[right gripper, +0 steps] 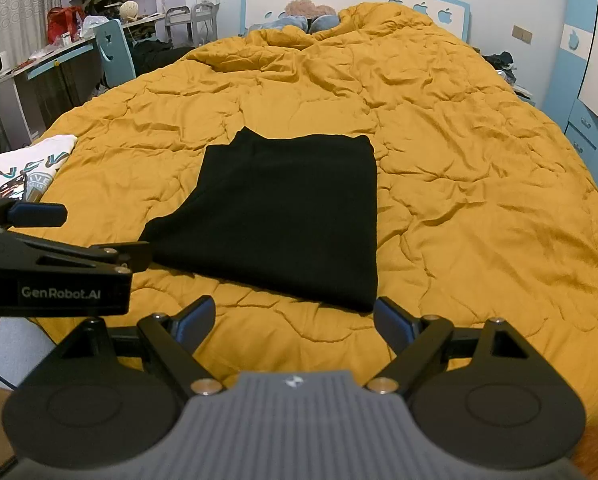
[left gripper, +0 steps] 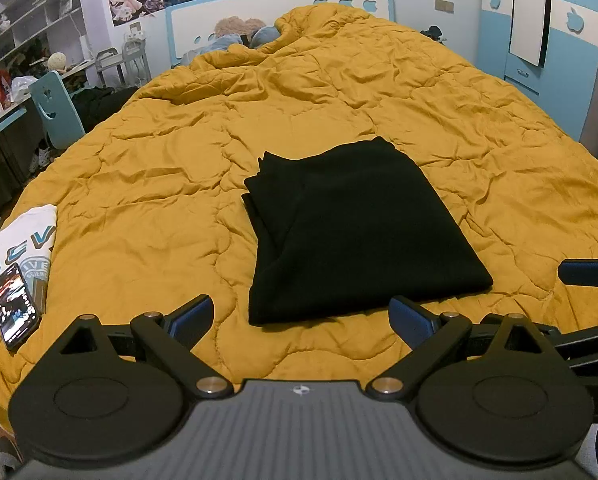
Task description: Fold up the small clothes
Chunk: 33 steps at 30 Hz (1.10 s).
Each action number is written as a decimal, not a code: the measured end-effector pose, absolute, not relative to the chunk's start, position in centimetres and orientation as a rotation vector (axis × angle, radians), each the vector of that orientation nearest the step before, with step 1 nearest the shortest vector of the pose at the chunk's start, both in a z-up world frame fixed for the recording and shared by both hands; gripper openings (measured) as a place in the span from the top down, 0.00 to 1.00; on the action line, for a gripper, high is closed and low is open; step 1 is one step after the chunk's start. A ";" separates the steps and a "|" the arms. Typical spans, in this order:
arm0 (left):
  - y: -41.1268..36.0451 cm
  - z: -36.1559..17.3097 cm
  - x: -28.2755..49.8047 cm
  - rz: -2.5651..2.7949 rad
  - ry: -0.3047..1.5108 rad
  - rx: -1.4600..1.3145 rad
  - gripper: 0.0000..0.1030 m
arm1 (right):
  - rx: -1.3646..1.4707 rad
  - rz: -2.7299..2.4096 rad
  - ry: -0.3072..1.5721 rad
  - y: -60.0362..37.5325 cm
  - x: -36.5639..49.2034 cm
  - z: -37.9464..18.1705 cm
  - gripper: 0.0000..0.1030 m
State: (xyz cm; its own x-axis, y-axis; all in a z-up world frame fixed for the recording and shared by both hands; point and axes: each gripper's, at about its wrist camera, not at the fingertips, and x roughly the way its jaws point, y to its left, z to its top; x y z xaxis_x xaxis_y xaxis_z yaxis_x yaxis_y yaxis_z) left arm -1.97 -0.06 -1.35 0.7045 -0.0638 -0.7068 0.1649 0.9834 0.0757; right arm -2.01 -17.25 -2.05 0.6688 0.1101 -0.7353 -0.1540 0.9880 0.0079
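Two claws (left claw [left gripper: 301,316], right claw [right gripper: 295,314]) spread, holding nothing | one folded black garment [left gripper: 355,228] | one phone [left gripper: 15,306]

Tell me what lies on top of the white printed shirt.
A phone with its screen lit lies on the white printed shirt, covering part of the print. What that part shows cannot be seen.

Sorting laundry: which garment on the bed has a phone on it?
The white shirt with teal lettering; the phone lies on it. The black garment is bare.

Light: even indoor, moderately bright | shadows: soft | black garment [left gripper: 359,232]: detail lost | edges: strong fisheye bending, dark corners | focus: sharp
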 end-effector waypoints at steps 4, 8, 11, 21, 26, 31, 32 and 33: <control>-0.1 -1.2 -1.9 -0.129 0.779 0.137 0.00 | -0.057 0.150 0.824 -17.2 -2.1 -2.0 0.20; -0.1 -1.2 -1.9 -0.128 0.778 0.138 0.00 | -0.057 0.149 0.824 -17.2 -2.1 -2.0 0.20; -0.1 -1.3 -1.9 -0.128 0.779 0.137 0.00 | -0.057 0.150 0.824 -17.2 -2.1 -2.0 0.20; 0.0 -1.2 -1.9 -0.129 0.781 0.138 0.00 | -0.054 0.145 0.820 -17.3 -2.0 -1.7 0.20; -0.1 -1.1 -1.9 -0.127 0.781 0.133 0.00 | -0.054 0.143 0.817 -17.3 -1.9 -1.6 0.20; 0.0 -1.0 -1.9 -0.127 0.781 0.131 0.00 | -0.055 0.144 0.816 -17.3 -2.0 -1.6 0.20; -0.1 -1.0 -1.9 -0.127 0.781 0.130 0.00 | -0.055 0.144 0.816 -17.3 -2.0 -1.6 0.20; 0.0 -1.0 -1.9 -0.127 0.781 0.131 0.00 | -0.055 0.143 0.816 -17.3 -2.0 -1.6 0.20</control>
